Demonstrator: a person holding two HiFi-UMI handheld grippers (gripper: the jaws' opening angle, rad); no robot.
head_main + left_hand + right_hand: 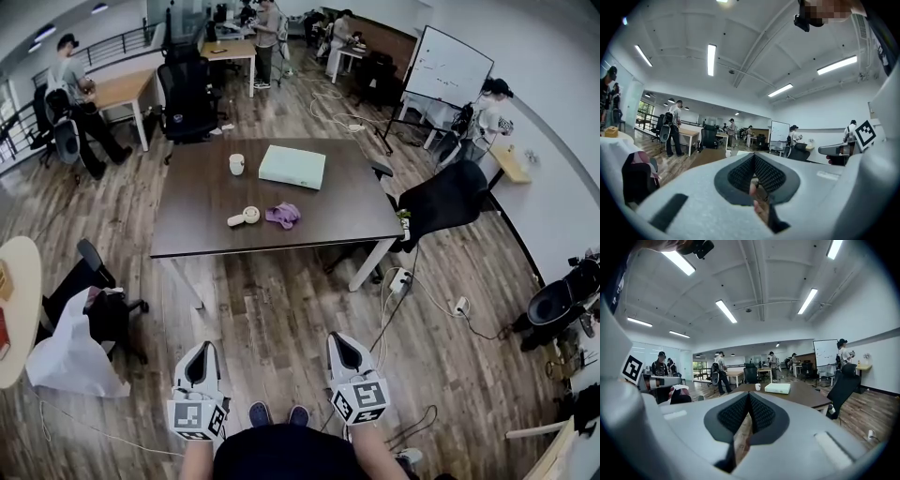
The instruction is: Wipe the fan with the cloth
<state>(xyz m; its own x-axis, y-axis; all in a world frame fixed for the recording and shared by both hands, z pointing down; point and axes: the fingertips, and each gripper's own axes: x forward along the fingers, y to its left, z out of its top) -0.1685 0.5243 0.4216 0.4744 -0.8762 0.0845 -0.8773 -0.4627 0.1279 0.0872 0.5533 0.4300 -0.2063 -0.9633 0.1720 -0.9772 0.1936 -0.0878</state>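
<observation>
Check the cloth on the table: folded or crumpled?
Crumpled. The purple cloth sits in a loose, uneven heap on the table, beside the white fan.

in the head view the fan (244, 217) on the dark table (187, 225) is too small to show blades or grille. the round table (14, 309) is cut by the left edge, the forearms (194, 461) by the bottom.

Matt dark table (187, 216), glossy wood-plank floor (281, 319) (the purple cloth (283, 215) looks soft).
</observation>
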